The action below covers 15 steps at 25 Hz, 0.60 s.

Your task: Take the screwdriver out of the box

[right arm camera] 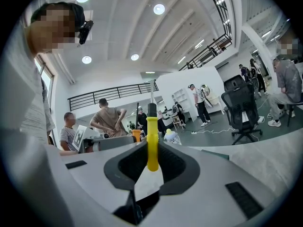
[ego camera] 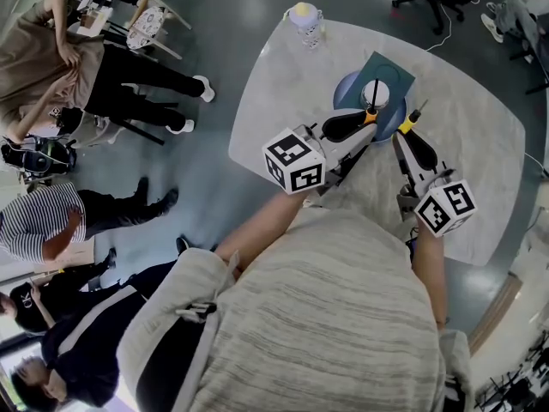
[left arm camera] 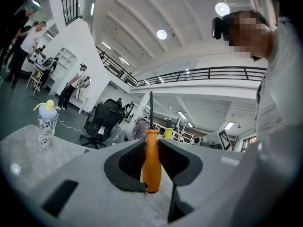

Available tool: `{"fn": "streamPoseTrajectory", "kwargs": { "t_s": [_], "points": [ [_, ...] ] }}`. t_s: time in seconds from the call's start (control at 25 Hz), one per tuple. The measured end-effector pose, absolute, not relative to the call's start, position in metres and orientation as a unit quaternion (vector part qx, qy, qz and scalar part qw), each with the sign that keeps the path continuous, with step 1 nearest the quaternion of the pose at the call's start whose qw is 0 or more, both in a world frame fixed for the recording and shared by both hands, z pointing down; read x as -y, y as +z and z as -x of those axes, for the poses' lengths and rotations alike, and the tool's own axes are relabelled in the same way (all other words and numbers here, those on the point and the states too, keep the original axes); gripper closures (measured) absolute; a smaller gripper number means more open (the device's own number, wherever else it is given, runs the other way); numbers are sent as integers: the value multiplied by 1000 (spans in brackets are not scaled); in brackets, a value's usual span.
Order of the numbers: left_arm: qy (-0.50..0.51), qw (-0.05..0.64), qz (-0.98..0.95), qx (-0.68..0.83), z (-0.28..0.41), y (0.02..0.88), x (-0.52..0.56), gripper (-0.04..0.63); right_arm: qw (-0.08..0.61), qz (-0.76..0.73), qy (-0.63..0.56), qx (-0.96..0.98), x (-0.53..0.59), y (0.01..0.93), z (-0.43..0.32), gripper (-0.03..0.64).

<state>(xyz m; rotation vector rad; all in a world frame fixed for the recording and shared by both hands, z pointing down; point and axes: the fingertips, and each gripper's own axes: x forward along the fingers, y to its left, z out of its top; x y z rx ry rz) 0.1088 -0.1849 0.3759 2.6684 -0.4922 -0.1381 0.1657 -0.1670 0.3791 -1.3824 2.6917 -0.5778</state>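
Note:
My left gripper point(ego camera: 369, 118) is shut on an orange-handled screwdriver point(left arm camera: 151, 160), which stands upright between the jaws with its dark shaft pointing up. My right gripper point(ego camera: 410, 125) is shut on a yellow-handled screwdriver point(right arm camera: 152, 143), also upright. Both tools hang side by side just above the round blue box point(ego camera: 347, 93), which sits on a teal mat point(ego camera: 393, 65) on the pale table point(ego camera: 283, 84). From the left gripper view the yellow handle point(left arm camera: 168, 133) shows just beyond the orange one. The orange handle point(right arm camera: 136, 135) shows in the right gripper view.
A baby bottle with a yellow cap point(ego camera: 305, 20) stands at the table's far edge. Several people point(ego camera: 60, 67) stand and sit on the floor to the left. A black office chair point(right arm camera: 241, 108) and a trailing cable are beyond the table.

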Motion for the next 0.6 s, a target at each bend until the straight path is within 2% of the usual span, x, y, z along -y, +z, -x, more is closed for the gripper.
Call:
{"fn": "streamPoseTrajectory", "kwargs": {
  "t_s": [0.6],
  "points": [
    [-51,219,-958,178,-109,377,188,499,34,445,-191,-874,170,379,-166,551]
  ]
}}
